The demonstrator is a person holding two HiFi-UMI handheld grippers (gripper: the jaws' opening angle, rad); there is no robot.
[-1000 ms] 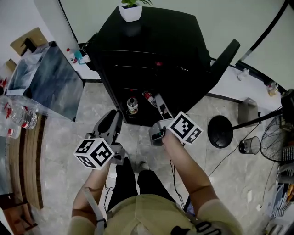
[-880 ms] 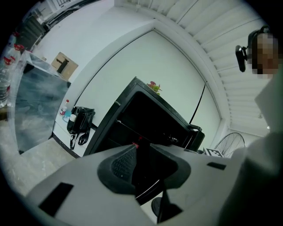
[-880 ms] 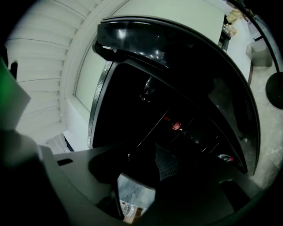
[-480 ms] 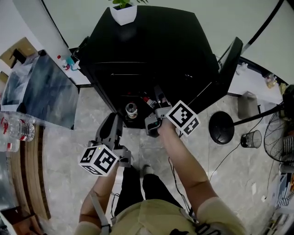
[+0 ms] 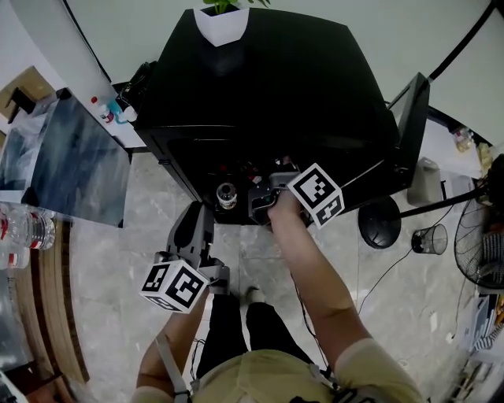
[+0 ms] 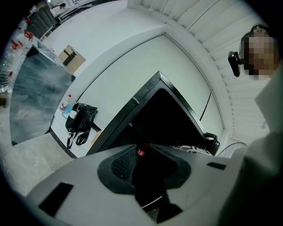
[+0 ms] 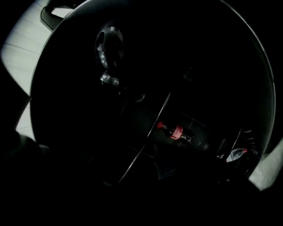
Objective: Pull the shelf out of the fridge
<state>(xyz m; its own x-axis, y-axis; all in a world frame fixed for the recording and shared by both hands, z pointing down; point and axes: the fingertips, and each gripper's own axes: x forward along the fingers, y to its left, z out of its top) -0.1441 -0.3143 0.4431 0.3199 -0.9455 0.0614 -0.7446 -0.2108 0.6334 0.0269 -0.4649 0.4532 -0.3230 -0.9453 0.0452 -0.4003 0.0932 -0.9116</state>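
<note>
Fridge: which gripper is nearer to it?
Right. The right gripper reaches into the open fridge front; the left gripper hangs back over the floor, short of it.

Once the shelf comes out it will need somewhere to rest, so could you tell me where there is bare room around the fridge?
The fridge top is bare in front of the white plant pot. The floor between fridge and grey-blue table is open too. Crowded: the fridge mouth, with a bottle and the right hand-held gripper.
</note>
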